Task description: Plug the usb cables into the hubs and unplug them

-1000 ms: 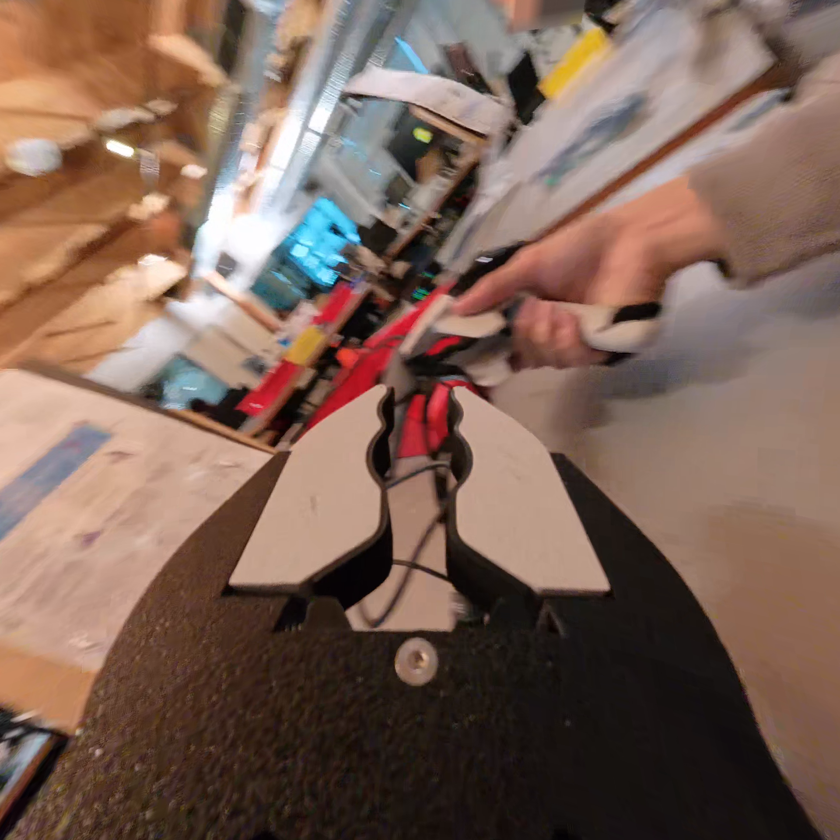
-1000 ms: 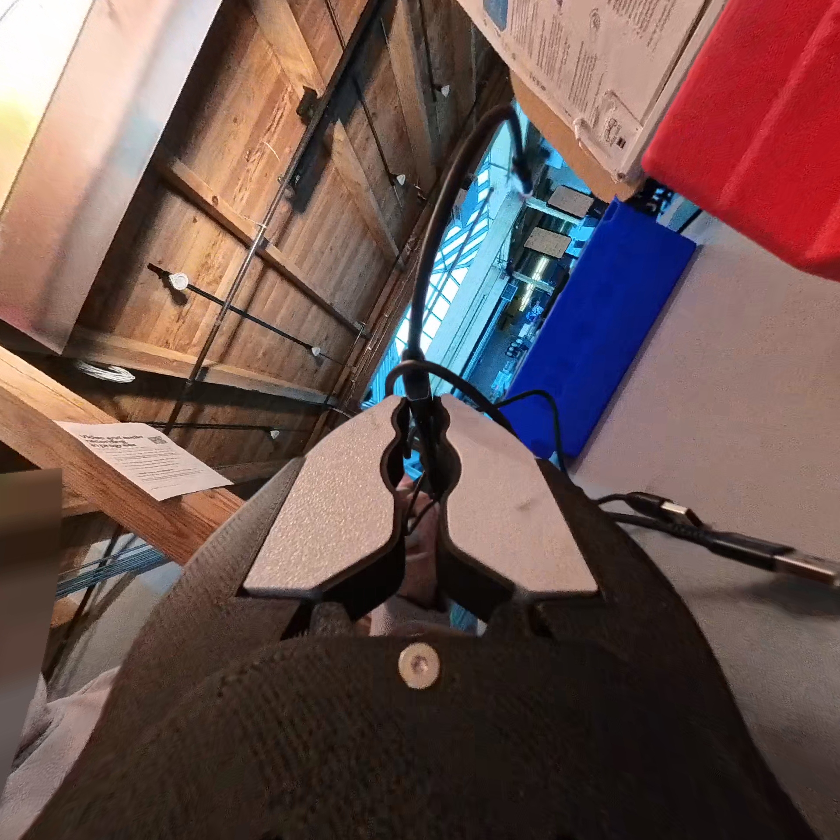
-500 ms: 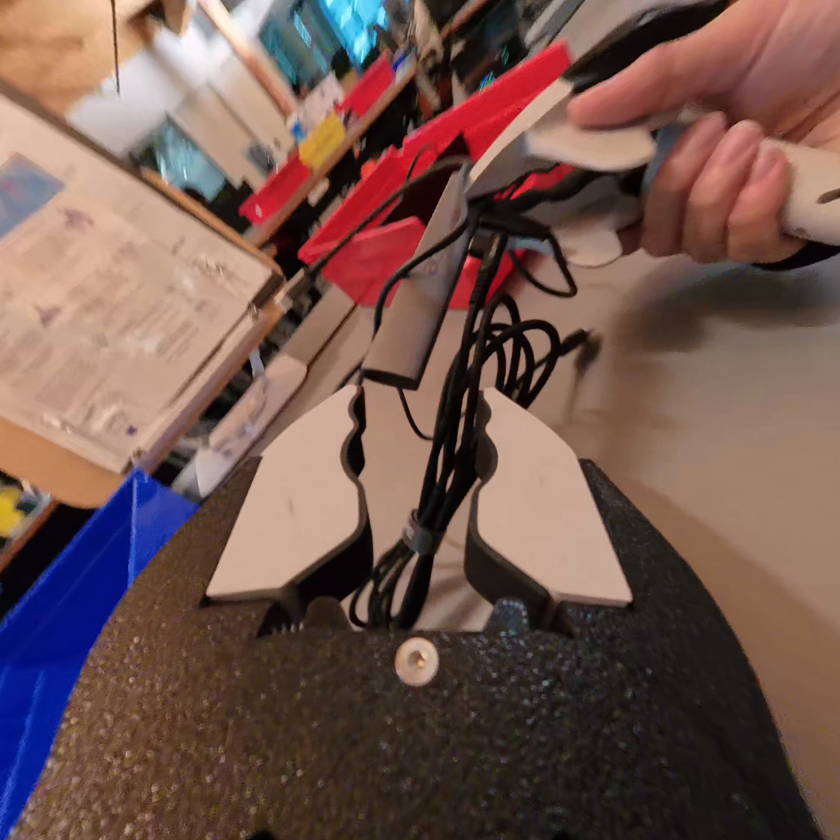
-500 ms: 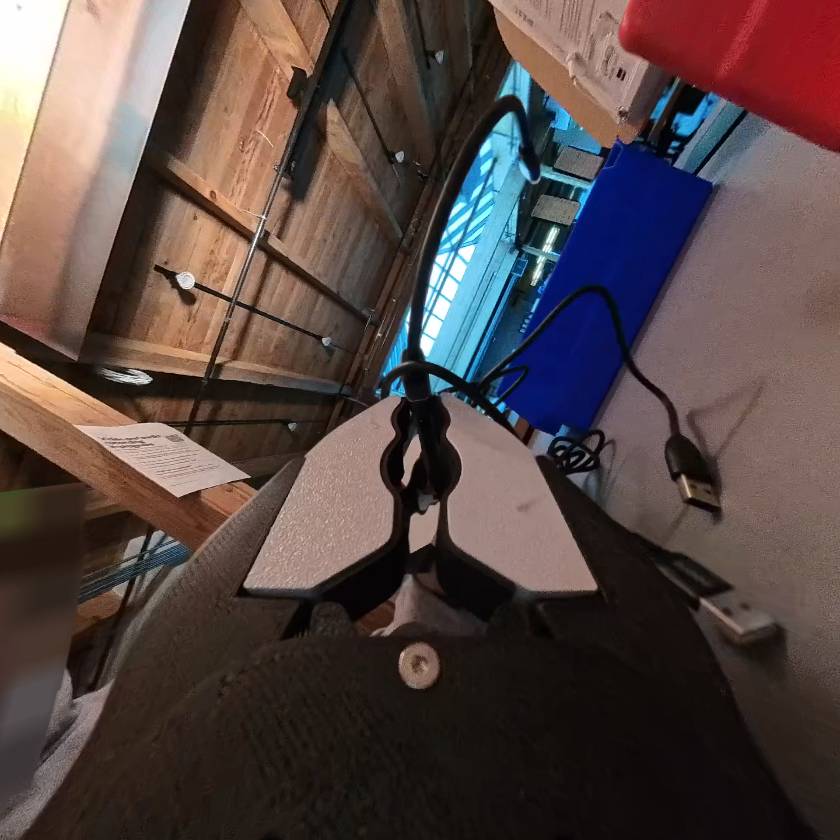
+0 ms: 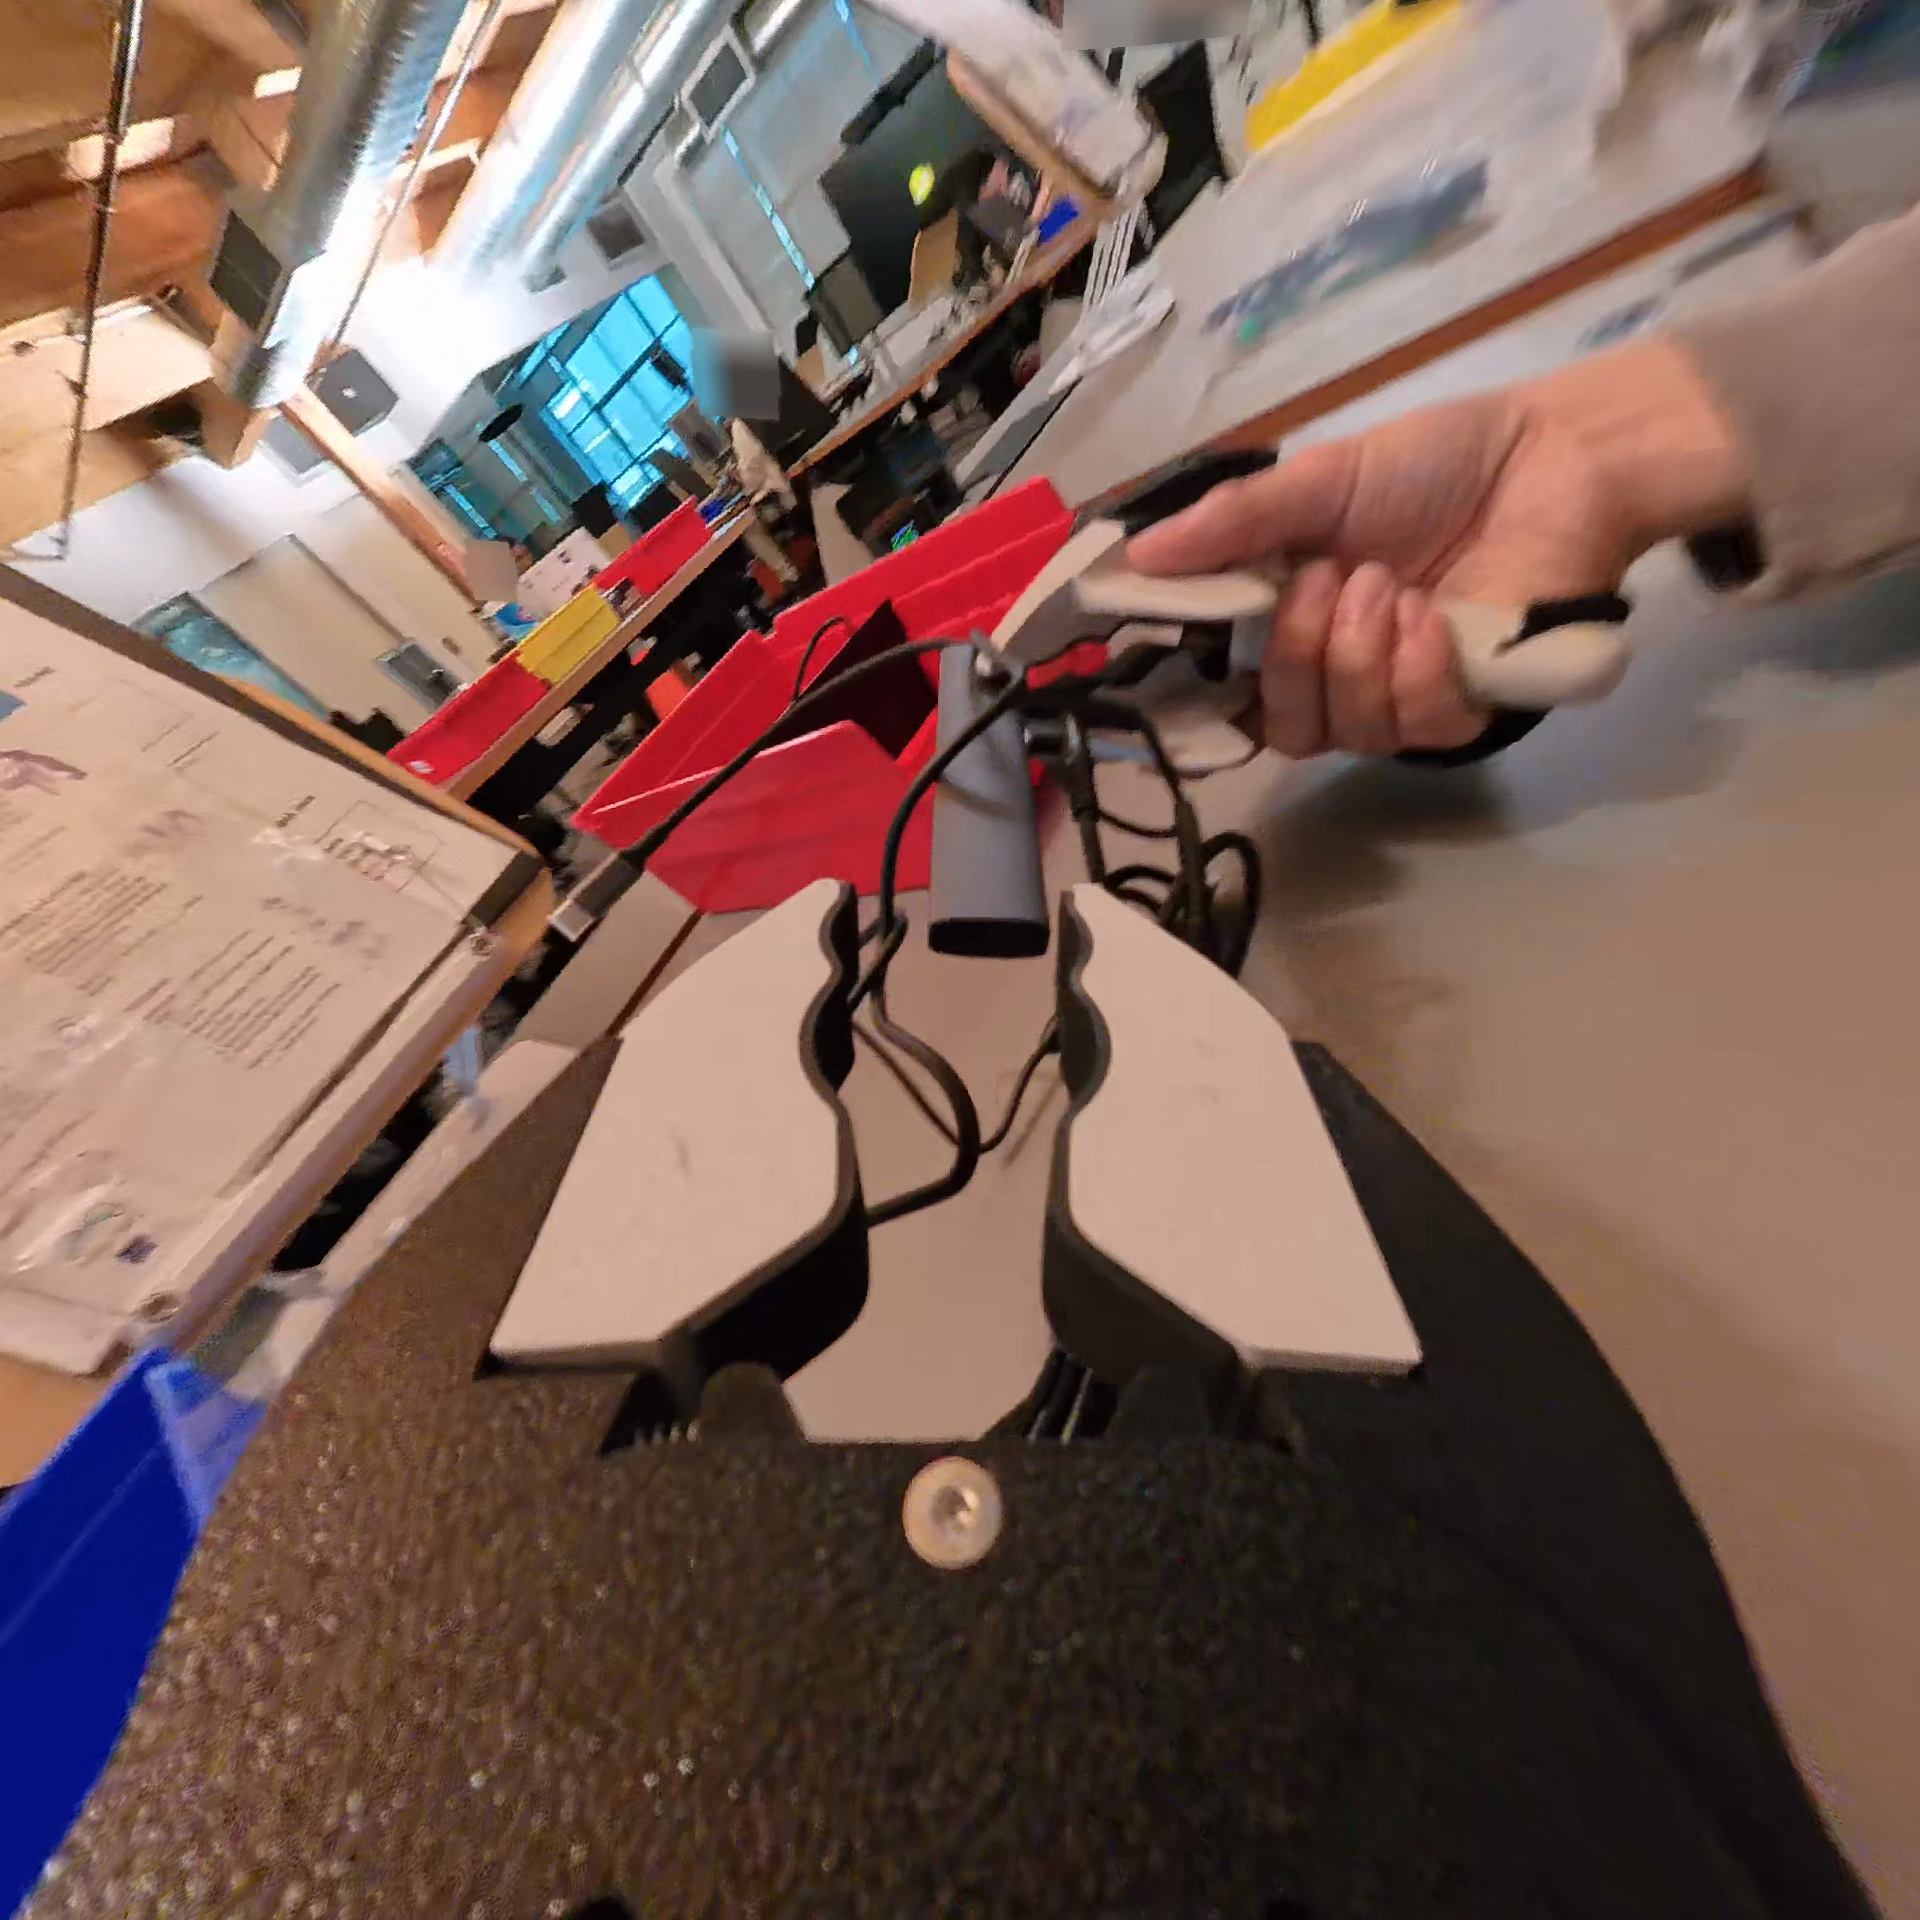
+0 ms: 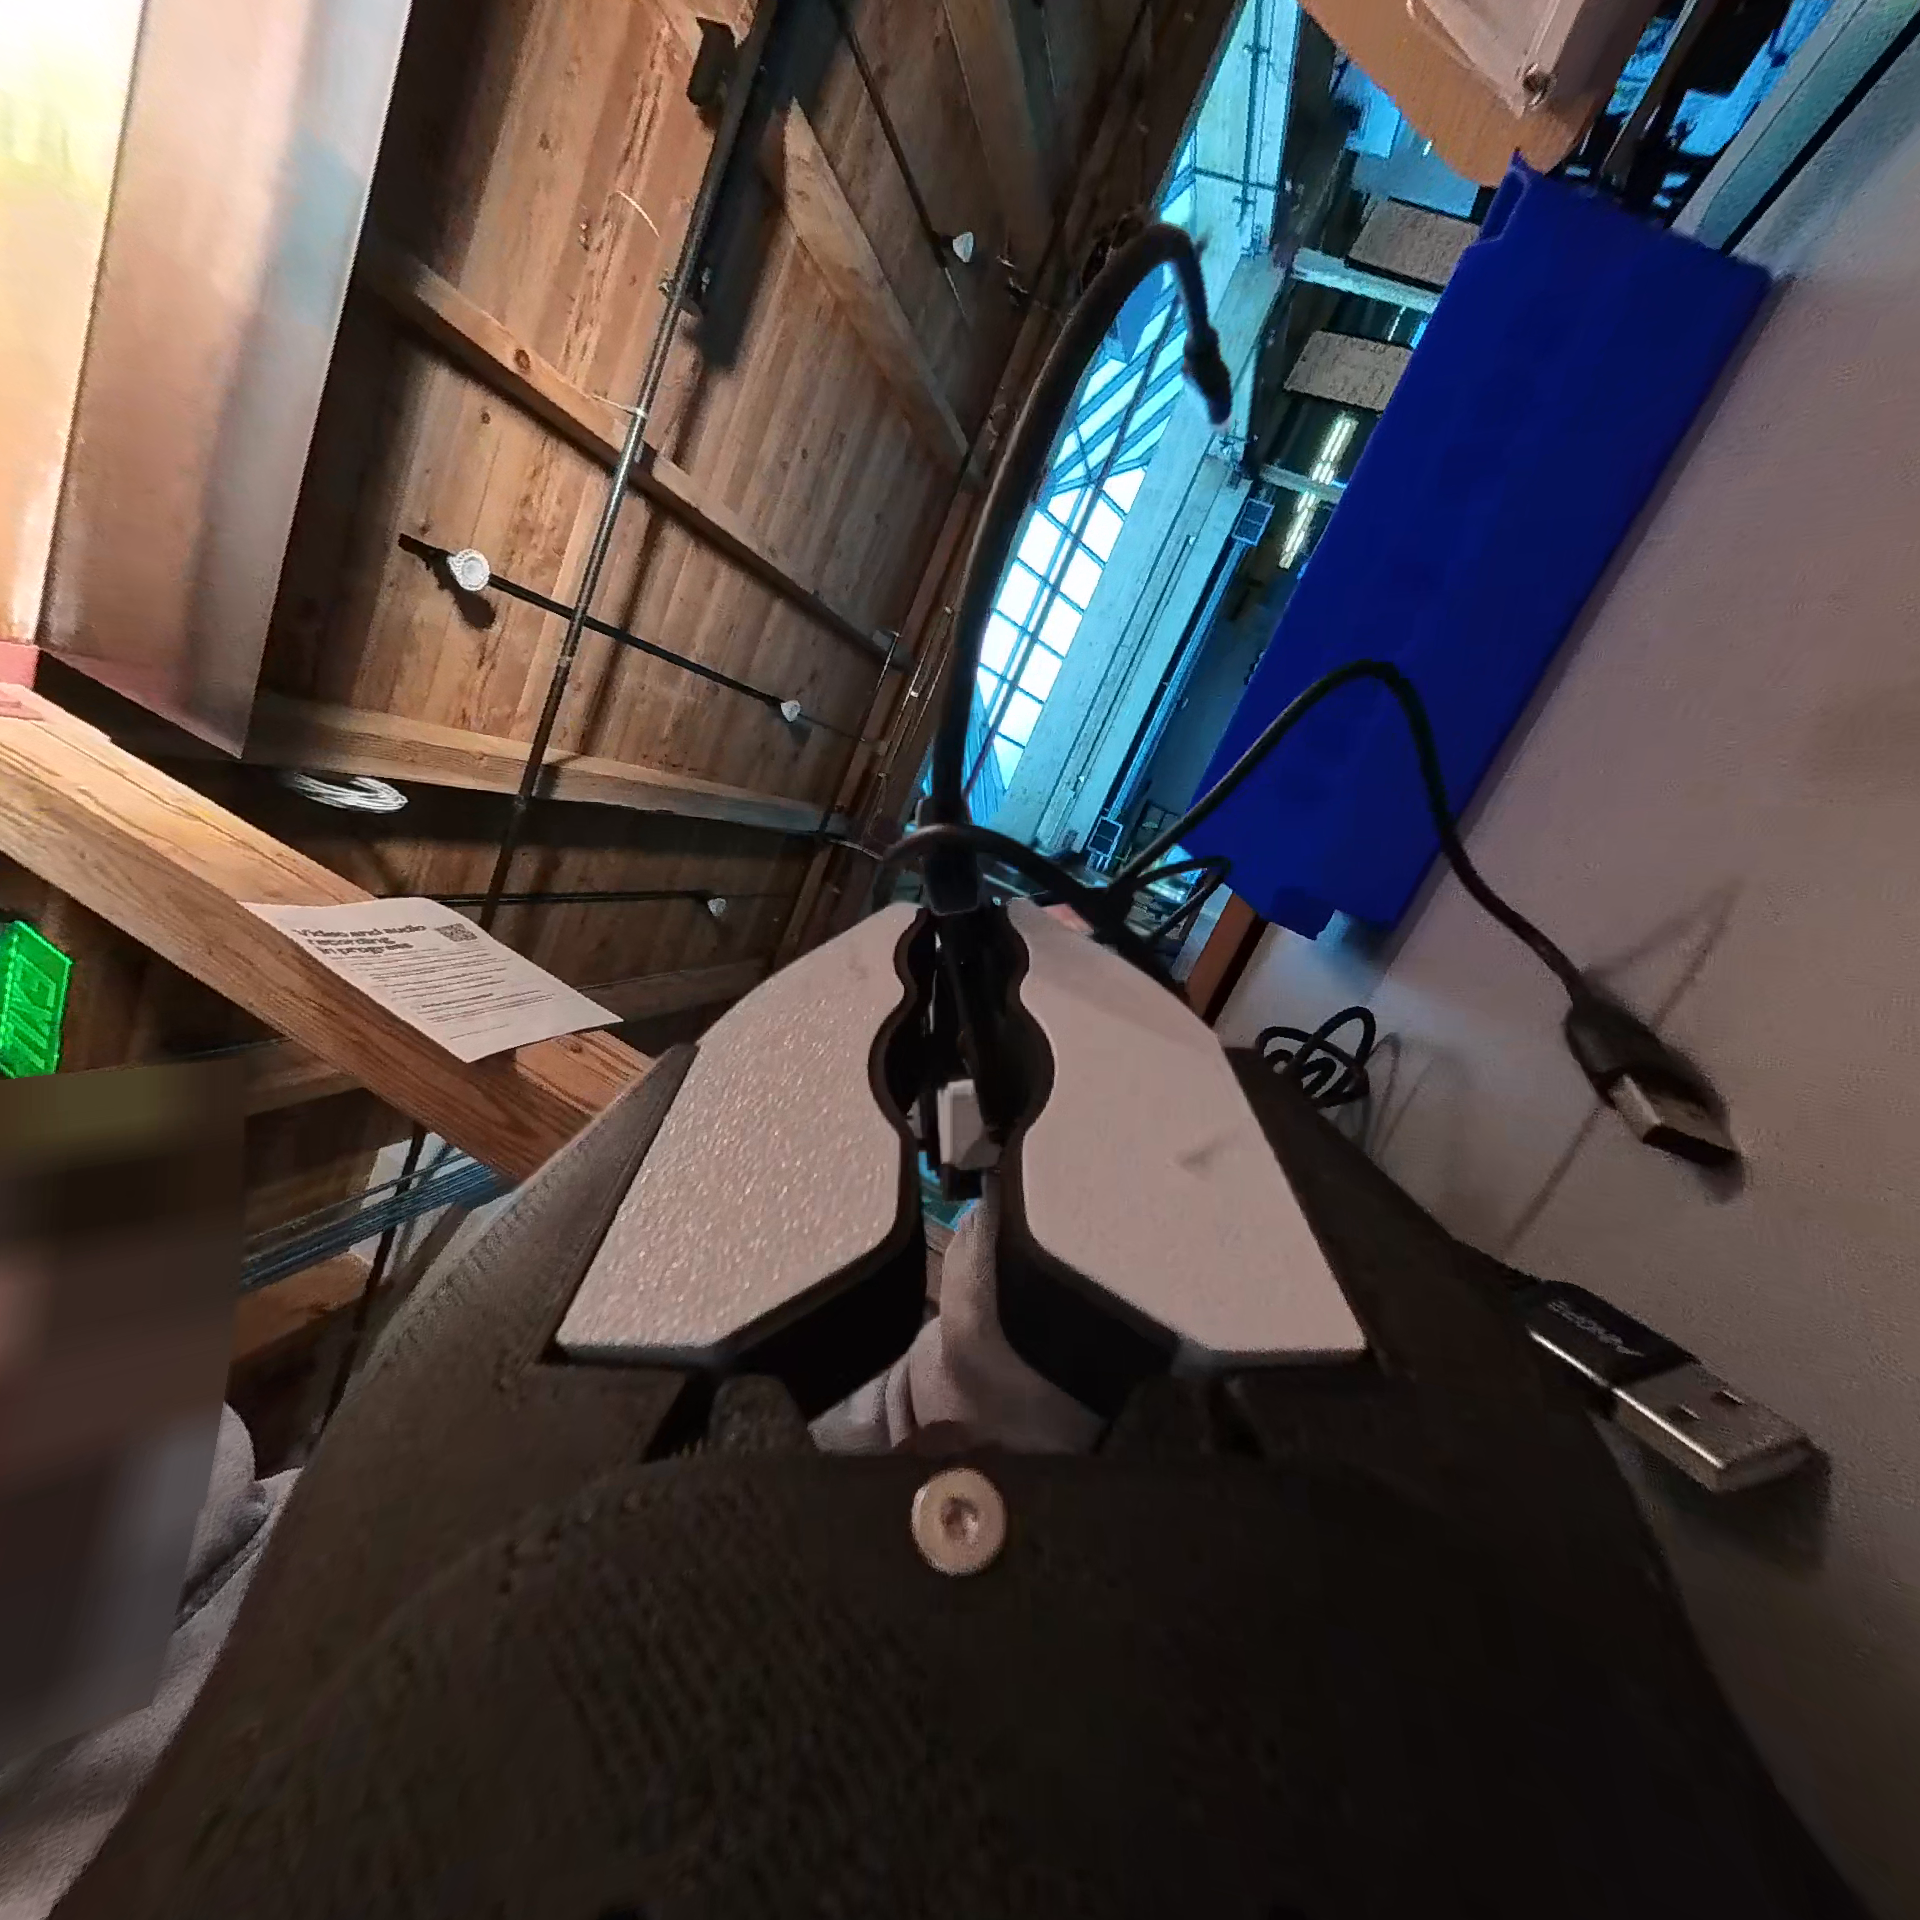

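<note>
In the left wrist view my left gripper (image 5: 958, 899) is open, its fingertips on either side of the lower end of a grey usb hub (image 5: 982, 821). The hub hangs from my right gripper (image 5: 1003, 649), which a hand (image 5: 1455, 582) holds above the grey table (image 5: 1558, 1091). Black usb cables (image 5: 1174, 831) trail below it. In the right wrist view my right gripper (image 6: 961, 912) is shut on a black cable (image 6: 997, 582) that arcs upward. One usb plug (image 6: 1652, 1091) dangles in the air at the right. Another plug (image 6: 1704, 1429) lies by the gripper's body.
A red bin (image 5: 821, 800) stands behind the hub. A blue bin (image 6: 1455, 571) sits at the table's edge and shows at the lower left of the left wrist view (image 5: 83, 1558). A board with paper sheets (image 5: 208, 935) leans at the left. My hands' fingertips stand some 9 cm from each other.
The left view swung up, and the hub now hangs right at my open left fingertips. The right gripper stayed shut on the cable. The dangling plug swung lower and to the right.
</note>
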Demonstrator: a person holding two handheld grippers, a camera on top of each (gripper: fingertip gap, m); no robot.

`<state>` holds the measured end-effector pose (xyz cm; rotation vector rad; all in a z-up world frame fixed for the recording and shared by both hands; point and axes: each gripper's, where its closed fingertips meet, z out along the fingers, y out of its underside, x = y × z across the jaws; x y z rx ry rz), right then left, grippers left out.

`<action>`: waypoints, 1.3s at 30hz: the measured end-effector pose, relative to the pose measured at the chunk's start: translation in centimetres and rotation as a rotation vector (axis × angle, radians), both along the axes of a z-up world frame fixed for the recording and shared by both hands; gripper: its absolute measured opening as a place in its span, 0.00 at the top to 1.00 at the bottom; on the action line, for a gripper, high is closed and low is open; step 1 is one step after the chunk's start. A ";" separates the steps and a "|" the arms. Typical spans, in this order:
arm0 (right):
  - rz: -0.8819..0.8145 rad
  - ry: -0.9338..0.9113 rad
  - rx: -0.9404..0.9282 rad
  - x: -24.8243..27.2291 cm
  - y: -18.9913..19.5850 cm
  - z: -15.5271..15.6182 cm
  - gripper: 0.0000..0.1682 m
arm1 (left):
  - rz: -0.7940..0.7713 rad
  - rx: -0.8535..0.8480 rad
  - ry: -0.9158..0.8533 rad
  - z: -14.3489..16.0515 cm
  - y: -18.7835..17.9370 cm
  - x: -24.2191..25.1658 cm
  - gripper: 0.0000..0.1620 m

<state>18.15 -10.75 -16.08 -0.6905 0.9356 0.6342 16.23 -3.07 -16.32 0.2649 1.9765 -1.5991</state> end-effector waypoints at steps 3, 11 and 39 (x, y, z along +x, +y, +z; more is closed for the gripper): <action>0.035 -0.008 -0.002 -0.3 1.1 0.1 0.94 | 0.021 0.043 -0.079 -0.8 -0.7 0.1 0.79; 0.038 -0.005 0.010 -0.4 1.2 0.1 0.94 | -0.004 -0.035 -0.117 -0.6 -1.6 -0.2 0.86; -0.252 -0.066 -0.433 0.3 4.9 1.1 0.84 | 0.563 -0.298 0.211 -0.3 1.4 4.6 0.86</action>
